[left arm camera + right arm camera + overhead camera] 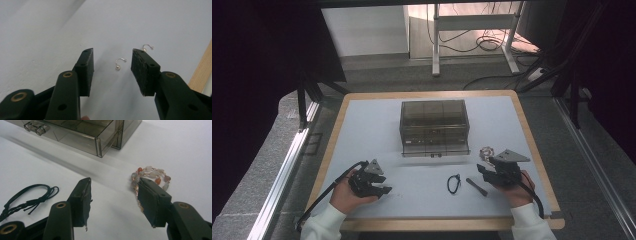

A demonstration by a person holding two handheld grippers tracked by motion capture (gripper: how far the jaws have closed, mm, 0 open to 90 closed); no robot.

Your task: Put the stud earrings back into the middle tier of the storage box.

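My left gripper (112, 72) is open, nothing in it. A tiny pearl earring (119, 63) lies just ahead between my jaws, its hook pointing away. My right gripper (113, 202) is open too.

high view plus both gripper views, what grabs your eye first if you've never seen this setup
The smoky clear drawer box at the table's middle stands out first, its lower drawer pulled forward. Next, the beaded bracelet just beyond the right gripper, one finger partly covering it. Then two tiny pearl earrings ahead of the open left gripper.

Pearl earrings (118, 64) (two) on table
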